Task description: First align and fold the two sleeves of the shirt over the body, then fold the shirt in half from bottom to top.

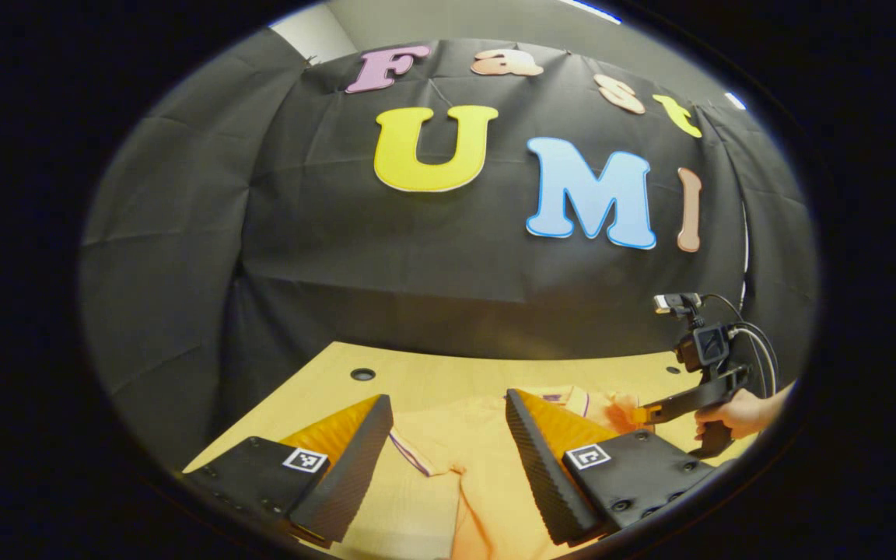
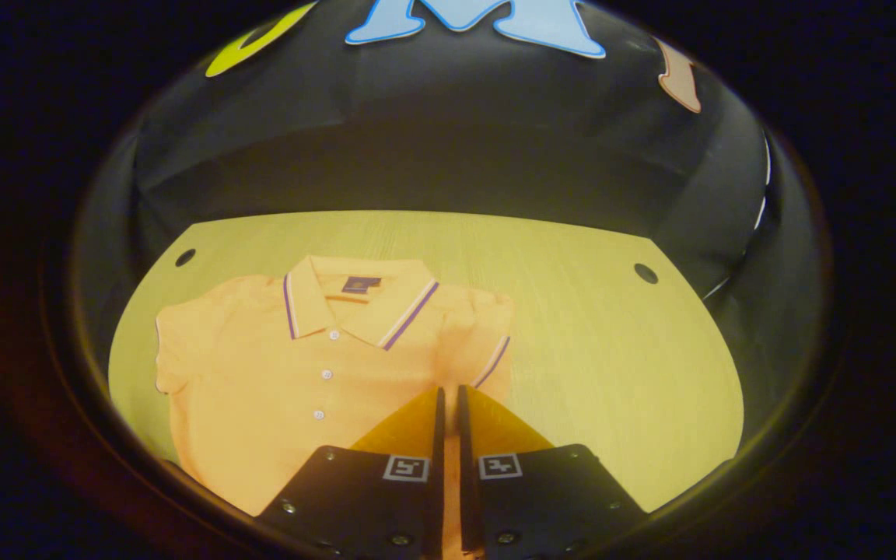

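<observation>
Two grippers are over one orange polo shirt [image 2: 292, 373], which lies flat, collar toward the booth wall, on a wooden table [image 2: 611, 342]. Left gripper [image 1: 448, 412] hovers low above the shirt's left sleeve area, fingers spread wide, grasping nothing. Right gripper [image 2: 449, 393] has its fingers nearly closed with a thin strip of shirt fabric between them near the folded right sleeve [image 2: 487, 342]. In the left gripper view a hand [image 1: 736, 414] holds that gripper's handle level, tip at the shirt's edge
</observation>
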